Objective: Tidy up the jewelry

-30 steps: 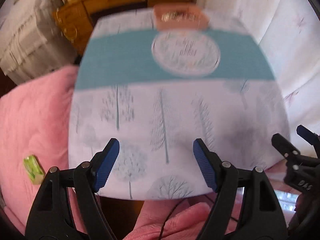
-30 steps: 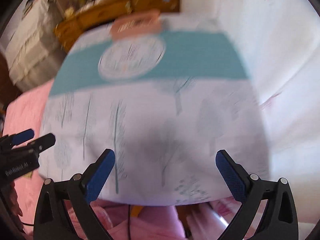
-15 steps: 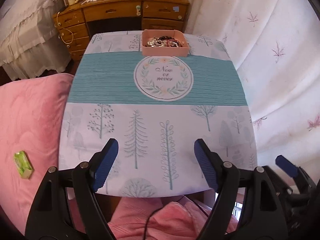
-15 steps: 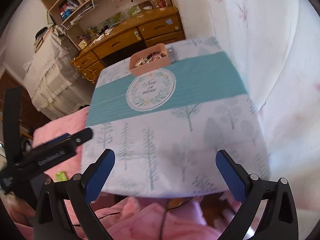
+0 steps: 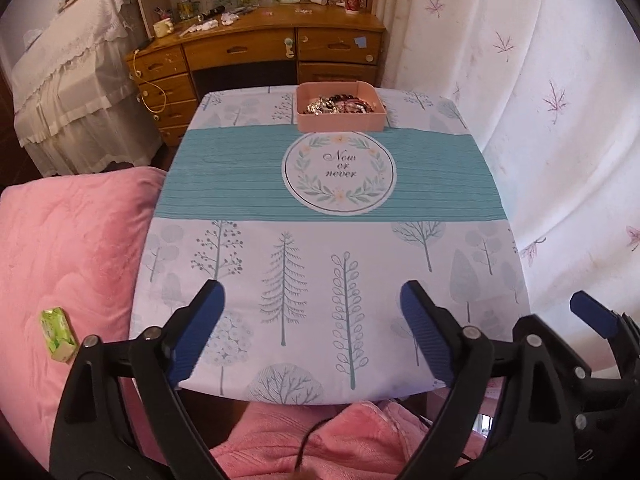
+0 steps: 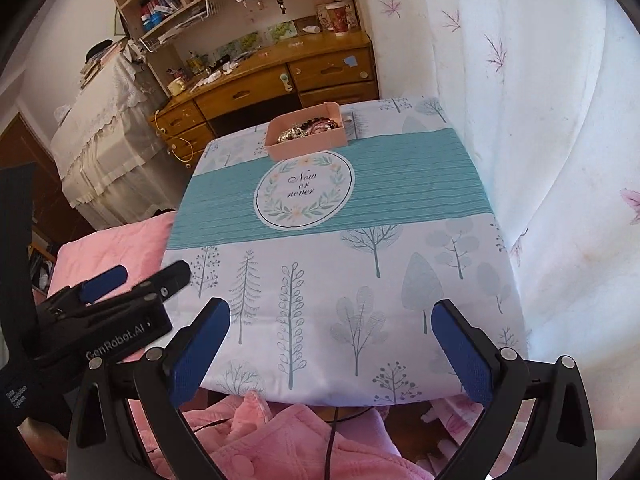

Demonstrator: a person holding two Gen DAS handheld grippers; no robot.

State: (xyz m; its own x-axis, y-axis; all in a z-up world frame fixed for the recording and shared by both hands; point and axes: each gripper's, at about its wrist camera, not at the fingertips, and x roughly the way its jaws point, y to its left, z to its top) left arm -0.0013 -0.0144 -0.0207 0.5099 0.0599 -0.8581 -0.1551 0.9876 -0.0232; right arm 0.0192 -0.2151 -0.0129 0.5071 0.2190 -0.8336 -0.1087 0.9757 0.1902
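Left wrist view, from your left: one green packet [image 5: 58, 333] lies on the pink quilt [image 5: 68, 240], then your left claw [image 5: 312, 330] hangs with its jaws spread wide and nothing between them, over the near edge of the surface [image 5: 320, 280]. One pink tray [image 5: 341, 119] of tangled jewelry [image 5: 338, 105] (pieces too jumbled to count) sits at the far edge, just behind the one round emblem [image 5: 338, 173] reading "Now or never". Your right claw [image 6: 329, 340] is likewise spread and empty; beside it, the left tool's body reads "GenRobot.AI".
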